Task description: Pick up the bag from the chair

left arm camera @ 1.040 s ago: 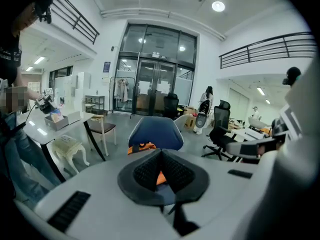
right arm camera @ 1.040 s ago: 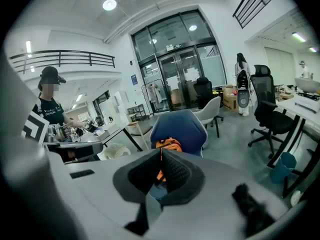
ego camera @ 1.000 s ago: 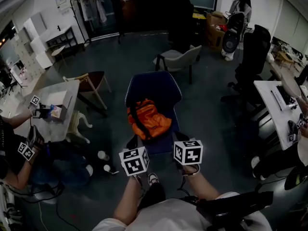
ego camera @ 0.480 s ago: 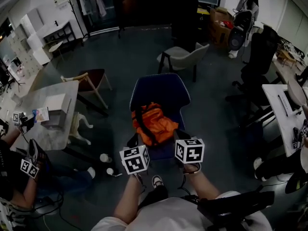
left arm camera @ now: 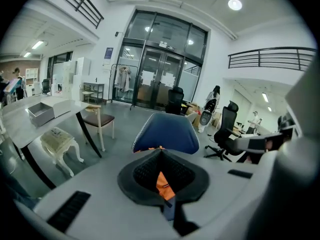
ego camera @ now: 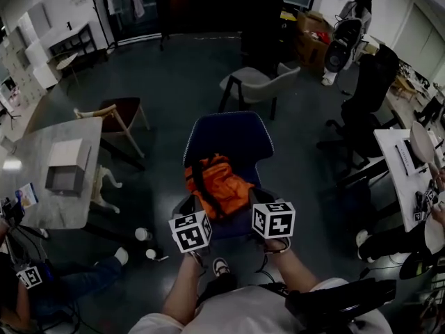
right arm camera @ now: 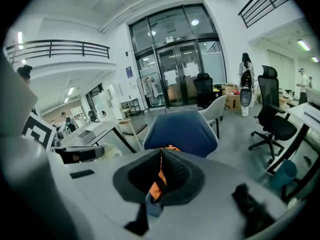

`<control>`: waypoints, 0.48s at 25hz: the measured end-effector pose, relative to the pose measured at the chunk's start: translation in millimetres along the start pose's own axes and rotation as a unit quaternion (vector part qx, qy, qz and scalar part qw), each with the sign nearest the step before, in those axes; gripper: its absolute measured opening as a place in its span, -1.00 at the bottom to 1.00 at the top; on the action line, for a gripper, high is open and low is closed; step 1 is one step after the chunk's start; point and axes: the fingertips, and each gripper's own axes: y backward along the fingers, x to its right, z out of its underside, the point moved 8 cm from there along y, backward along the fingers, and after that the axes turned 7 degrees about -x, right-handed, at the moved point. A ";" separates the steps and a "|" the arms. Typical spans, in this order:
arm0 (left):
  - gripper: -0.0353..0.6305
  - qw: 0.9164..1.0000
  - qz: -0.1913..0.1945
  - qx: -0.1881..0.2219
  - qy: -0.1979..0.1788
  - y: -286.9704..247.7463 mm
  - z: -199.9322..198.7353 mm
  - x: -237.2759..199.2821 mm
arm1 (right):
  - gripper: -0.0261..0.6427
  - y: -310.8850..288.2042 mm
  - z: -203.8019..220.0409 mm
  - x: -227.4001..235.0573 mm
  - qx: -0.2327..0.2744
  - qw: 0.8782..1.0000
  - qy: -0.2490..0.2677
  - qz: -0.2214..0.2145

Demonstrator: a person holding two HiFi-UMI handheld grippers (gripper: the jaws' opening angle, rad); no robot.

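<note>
You're on the approach. The orange bag (ego camera: 221, 184) lies on the blue chair (ego camera: 226, 134) at frame centre. Your left gripper (ego camera: 186, 206) and right gripper (ego camera: 259, 197) hover just below it, jaws closed together and empty. Next, open them and reach in.

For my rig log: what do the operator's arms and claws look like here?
The left claw and right claw are light grey with black ribbed pads; each carries a white cube printed with black square markers. The person's sleeves are short and white.
</note>
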 end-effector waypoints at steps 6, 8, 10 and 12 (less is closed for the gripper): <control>-0.86 1.000 0.008 -0.011 0.000 -14.0 -3.3 -9.1 | -0.83 -9.9 0.3 1.2 -0.010 1.000 -0.006 0.013; -0.86 1.000 0.008 -0.013 -0.003 -15.3 -4.1 -10.1 | -0.83 -12.1 0.0 0.9 -0.012 1.000 -0.008 0.012; -0.86 1.000 0.005 -0.014 -0.003 -15.3 -5.7 -11.9 | -0.82 -13.9 -2.7 -1.4 -0.014 1.000 -0.005 0.009; -0.86 1.000 0.001 -0.017 -0.003 -14.1 -6.0 -13.8 | -0.83 -16.2 -5.1 -4.0 -0.017 1.000 0.001 0.005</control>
